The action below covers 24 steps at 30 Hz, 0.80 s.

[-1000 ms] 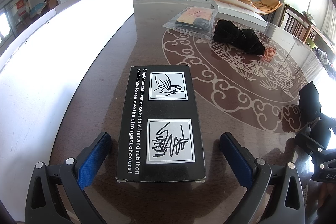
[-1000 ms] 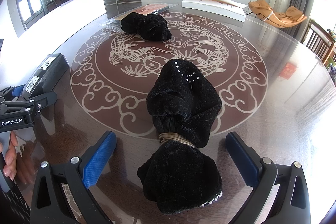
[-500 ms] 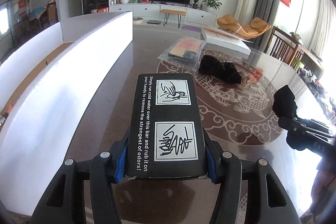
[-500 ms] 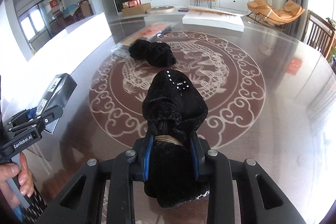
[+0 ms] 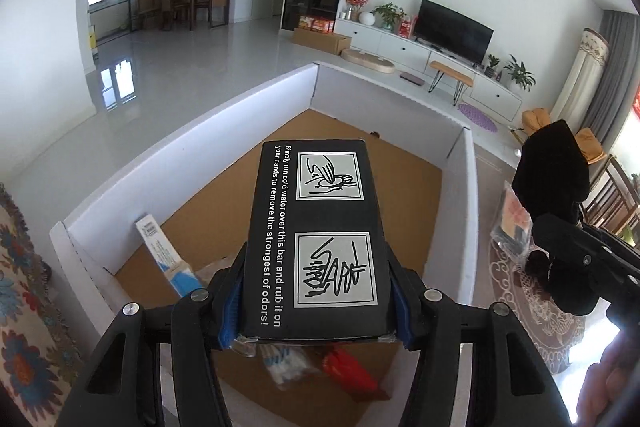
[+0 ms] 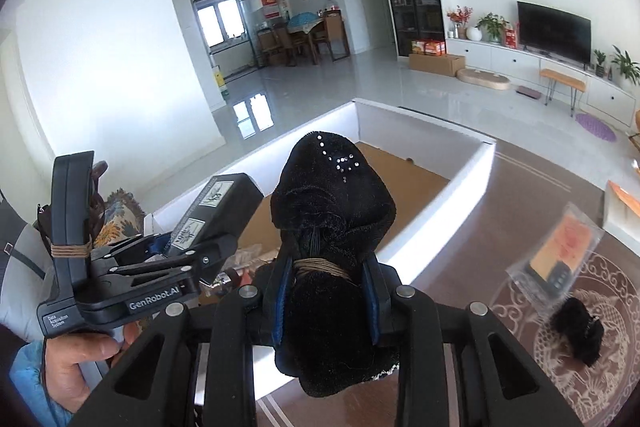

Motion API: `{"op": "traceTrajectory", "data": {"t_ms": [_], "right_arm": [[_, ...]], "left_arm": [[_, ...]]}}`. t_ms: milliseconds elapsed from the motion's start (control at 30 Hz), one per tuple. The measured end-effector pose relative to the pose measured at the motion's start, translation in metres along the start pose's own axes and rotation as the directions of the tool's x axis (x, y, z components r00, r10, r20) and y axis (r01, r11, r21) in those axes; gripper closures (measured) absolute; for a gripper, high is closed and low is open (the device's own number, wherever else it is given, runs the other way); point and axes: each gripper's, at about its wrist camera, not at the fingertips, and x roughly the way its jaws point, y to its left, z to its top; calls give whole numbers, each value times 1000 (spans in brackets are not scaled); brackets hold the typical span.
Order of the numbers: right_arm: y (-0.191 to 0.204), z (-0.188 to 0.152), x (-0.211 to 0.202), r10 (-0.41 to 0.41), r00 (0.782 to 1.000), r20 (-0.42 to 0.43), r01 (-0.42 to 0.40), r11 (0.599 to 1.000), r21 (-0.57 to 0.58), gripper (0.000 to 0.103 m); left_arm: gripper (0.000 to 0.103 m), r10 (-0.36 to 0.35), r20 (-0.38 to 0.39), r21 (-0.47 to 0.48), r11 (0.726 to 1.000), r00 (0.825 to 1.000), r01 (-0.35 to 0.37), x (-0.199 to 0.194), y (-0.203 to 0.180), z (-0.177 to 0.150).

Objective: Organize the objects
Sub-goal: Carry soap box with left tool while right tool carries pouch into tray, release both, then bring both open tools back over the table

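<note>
My left gripper point(image 5: 316, 303) is shut on a black box with white printed pictures point(image 5: 320, 231) and holds it in the air over the open white cardboard box point(image 5: 466, 195) with a brown floor. My right gripper point(image 6: 328, 295) is shut on a black velvet bundle tied with twine point(image 6: 332, 211), held above the box's near wall point(image 6: 440, 223). The black box also shows in the right wrist view point(image 6: 216, 211), and the bundle in the left wrist view point(image 5: 554, 163).
Inside the cardboard box lie a white and blue carton point(image 5: 168, 259), a clear packet point(image 5: 280, 363) and a red packet point(image 5: 352, 371). On the patterned table point(image 6: 540, 367) lie a second black bundle point(image 6: 576, 335) and a clear bag point(image 6: 560, 251).
Both grippers closed on their objects, lifted them off the table and swung left until they hang over the white cardboard box.
</note>
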Motion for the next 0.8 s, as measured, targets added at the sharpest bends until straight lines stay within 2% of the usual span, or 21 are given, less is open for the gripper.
{"op": "traceTrajectory", "data": {"t_ms": [100, 133, 167, 200, 233, 333, 433, 533, 633, 700, 767, 800], "right_arm": [[13, 9, 56, 12, 996, -93, -10, 1000, 17, 69], [13, 8, 71, 18, 991, -130, -13, 999, 38, 64], [12, 6, 85, 22, 986, -164, -12, 998, 64, 52], [10, 3, 94, 28, 981, -190, -12, 996, 84, 47], [9, 0, 98, 30, 979, -200, -10, 995, 98, 44], [0, -11, 85, 35, 987, -159, -15, 992, 122, 40], [-14, -24, 50, -8, 997, -71, 16, 994, 104, 16], [-35, -49, 14, -87, 996, -15, 88, 993, 81, 6], [-71, -92, -14, -182, 983, -39, 185, 978, 93, 6], [-102, -127, -34, -264, 961, -77, 271, 956, 112, 6], [-129, -161, -55, -352, 929, -110, 364, 923, 121, 6], [-142, -178, -68, -395, 910, -125, 410, 903, 130, 6]], "left_arm": [[44, 71, -91, -12, 997, 993, -72, 34, 20, 5], [44, 83, -121, -8, 996, 989, -85, 43, 23, 6], [44, 87, -148, -3, 996, 985, -88, 51, 24, 6], [44, 93, -168, 2, 996, 981, -94, 55, 24, 7], [44, 94, -168, 9, 996, 981, -94, 55, 23, 7], [22, 121, -109, 31, 992, 987, -119, 44, 14, 2], [20, 109, -41, 42, 993, 993, -107, 24, 1, -6], [20, 24, 7, 85, 996, 1000, -24, -2, -31, -18], [20, -90, 23, 162, 983, 996, 85, -25, -76, -34], [18, -170, 10, 207, 965, 985, 164, -36, -108, -49], [5, -244, -28, 247, 938, 969, 243, -43, -139, -70], [2, -275, -52, 258, 925, 960, 279, -42, -153, -81]]}}
